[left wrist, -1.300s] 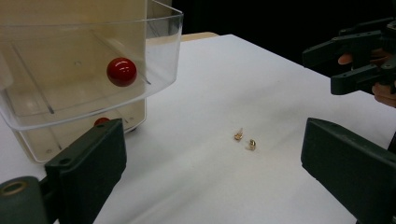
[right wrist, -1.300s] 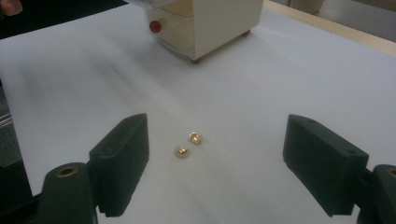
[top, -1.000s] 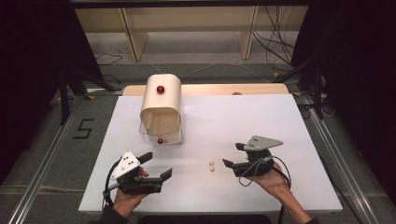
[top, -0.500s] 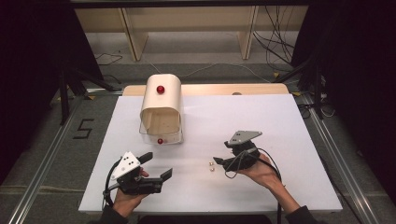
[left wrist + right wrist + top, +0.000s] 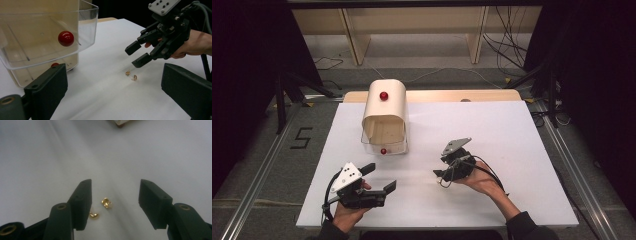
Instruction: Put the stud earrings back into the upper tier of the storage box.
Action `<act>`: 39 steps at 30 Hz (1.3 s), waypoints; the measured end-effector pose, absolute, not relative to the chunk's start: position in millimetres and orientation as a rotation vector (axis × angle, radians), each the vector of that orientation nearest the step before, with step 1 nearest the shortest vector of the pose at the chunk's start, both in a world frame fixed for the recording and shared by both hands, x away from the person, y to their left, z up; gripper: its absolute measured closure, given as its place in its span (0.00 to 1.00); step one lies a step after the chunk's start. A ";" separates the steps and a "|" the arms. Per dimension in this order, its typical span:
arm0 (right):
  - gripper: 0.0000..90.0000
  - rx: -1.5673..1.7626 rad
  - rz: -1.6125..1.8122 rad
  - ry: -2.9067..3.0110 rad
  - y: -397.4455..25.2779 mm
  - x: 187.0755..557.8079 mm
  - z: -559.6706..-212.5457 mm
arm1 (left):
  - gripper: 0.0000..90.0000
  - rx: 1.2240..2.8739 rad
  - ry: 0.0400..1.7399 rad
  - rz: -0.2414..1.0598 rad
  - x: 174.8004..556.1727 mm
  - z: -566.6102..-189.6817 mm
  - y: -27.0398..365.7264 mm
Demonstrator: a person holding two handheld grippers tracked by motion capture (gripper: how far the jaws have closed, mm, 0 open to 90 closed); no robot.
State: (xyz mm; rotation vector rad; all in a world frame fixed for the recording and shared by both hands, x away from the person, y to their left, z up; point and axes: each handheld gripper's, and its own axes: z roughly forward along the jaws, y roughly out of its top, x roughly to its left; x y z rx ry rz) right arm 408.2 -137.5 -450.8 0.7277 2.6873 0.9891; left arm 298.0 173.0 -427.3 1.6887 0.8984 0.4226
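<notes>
The right gripper hovers wide open, holding nothing, over 2 small gold pieces on the white table, right of the clear box. Centre 1 piece between the jaws, lower, then close gently.

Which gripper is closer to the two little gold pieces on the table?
Right. The right gripper hovers with open jaws directly over the gold pieces; the left gripper sits open farther off, beside them near the table's front edge.

Gold pieces between jaws too small to identify; one half hidden behind left jaw. Box base cut off beyond jaws.
</notes>
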 end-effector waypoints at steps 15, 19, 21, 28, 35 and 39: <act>0.71 0.699 0.871 2.785 -128.3 416.5 -468.5 | 0.07 1.687 0.894 0.420 297.5 -426.9 172.6; 0.75 0.699 0.857 2.804 -126.7 416.5 -470.2 | 0.07 1.688 0.894 0.421 297.5 -426.9 172.8; 0.80 0.670 0.827 2.822 -124.8 415.8 -473.3 | 0.07 1.687 0.894 0.422 297.5 -426.8 172.7; 0.90 0.668 0.830 2.831 -124.9 415.9 -474.2 | 0.07 1.688 0.893 0.421 297.5 -426.8 172.5; 0.90 0.664 0.881 2.798 -126.5 415.7 -470.0 | 0.07 1.685 0.893 0.421 297.5 -426.4 173.1; 0.90 0.671 0.973 2.743 -129.7 414.9 -455.9 | 0.07 1.687 0.895 0.421 297.8 -426.7 173.2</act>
